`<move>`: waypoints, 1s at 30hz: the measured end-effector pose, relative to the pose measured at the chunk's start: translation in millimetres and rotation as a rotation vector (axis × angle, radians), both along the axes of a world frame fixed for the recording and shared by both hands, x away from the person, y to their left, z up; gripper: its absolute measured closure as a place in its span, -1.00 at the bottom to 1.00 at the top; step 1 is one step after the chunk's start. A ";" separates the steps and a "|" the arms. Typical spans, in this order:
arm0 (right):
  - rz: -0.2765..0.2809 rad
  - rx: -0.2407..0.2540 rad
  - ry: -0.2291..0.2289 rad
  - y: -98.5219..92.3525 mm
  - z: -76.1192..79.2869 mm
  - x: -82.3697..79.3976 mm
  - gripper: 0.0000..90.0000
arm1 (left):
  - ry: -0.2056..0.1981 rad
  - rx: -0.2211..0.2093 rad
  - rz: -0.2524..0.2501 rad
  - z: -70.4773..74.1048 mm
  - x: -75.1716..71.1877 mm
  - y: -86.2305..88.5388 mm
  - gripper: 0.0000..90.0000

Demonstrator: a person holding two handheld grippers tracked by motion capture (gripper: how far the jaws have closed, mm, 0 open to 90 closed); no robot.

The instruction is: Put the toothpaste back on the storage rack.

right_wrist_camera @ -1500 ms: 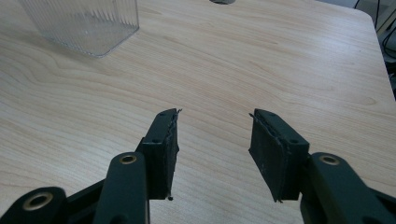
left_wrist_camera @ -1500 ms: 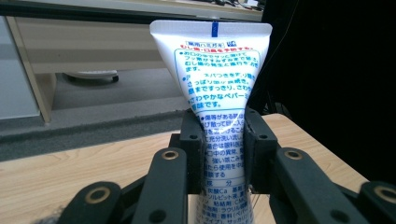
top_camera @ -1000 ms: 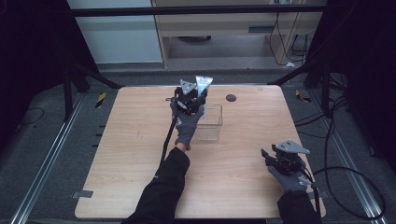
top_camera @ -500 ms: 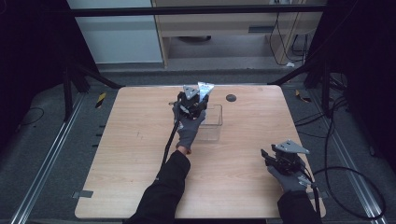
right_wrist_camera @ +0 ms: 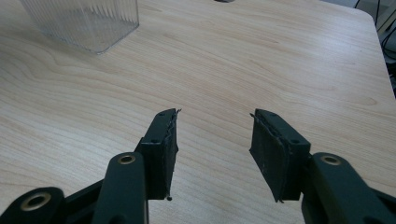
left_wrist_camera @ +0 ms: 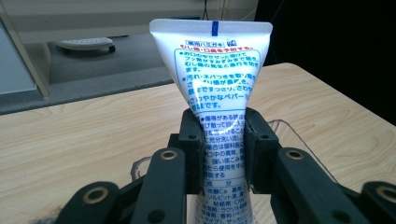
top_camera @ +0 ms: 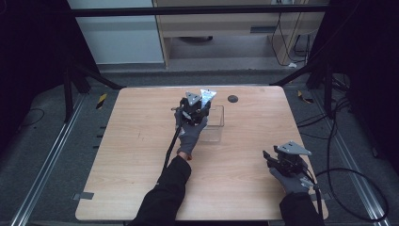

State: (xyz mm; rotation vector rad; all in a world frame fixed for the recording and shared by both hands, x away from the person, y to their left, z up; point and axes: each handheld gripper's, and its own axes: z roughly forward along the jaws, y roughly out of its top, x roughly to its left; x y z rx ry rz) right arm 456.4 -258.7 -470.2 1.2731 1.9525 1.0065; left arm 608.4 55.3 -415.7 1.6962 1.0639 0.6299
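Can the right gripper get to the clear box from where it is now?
Probably yes. The right gripper is open and holds nothing, and bare table lies between it and the clear box. The left gripper, holding the tube, crowds the box's far side.

Black sleeves, grey gloves, black grippers

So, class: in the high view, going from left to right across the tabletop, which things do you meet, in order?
Left gripper holding the white tube → clear plastic container → small dark round disc → right gripper, jaws open and holding nothing.
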 end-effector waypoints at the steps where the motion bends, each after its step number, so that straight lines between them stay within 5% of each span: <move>1: 0.000 0.001 0.000 0.0 0.0 0.0 0.12 | 0.000 0.001 0.000 -0.3 -0.5 -0.2 0.59; 30: -0.001 -0.002 -0.001 -0.2 0.4 -0.7 0.11 | 0.096 0.080 -0.032 -20.3 -9.7 9.4 0.53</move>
